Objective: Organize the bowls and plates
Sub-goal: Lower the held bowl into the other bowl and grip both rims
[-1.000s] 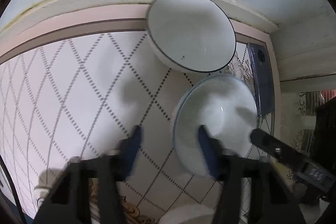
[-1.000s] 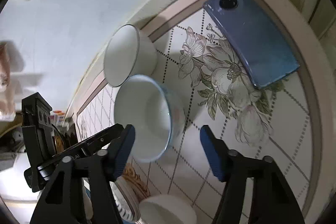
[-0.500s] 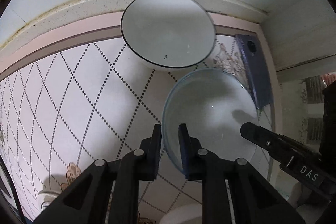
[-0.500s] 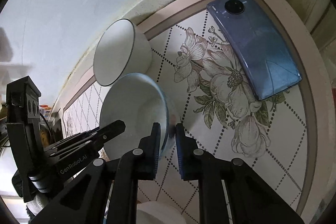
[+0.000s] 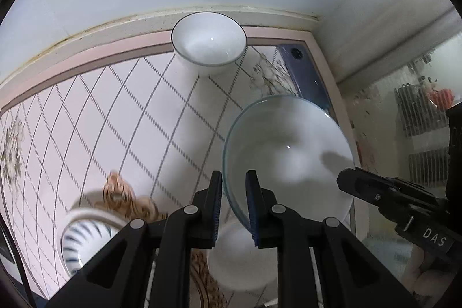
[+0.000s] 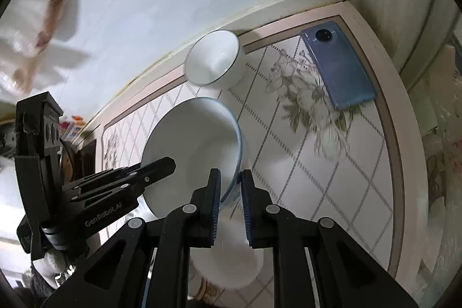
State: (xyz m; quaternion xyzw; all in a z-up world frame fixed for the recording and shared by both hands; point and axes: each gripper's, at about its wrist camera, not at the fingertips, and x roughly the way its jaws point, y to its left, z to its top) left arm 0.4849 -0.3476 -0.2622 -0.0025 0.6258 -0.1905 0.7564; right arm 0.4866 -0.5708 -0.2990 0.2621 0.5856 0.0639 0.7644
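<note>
White, blue-rimmed bowl (image 5: 288, 155) (glossy inside) is clenched at opposite rims by left tool (image 5: 234, 207) and right tool (image 6: 231, 207).

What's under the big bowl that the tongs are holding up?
Under the blue-rimmed bowl sits a plain white bowl on the tiled table. The held bowl and tongs cover part of it.

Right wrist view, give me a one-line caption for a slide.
Both grippers, right and left, clamp opposite rims of a blue-rimmed white bowl above the tiled table.
</note>
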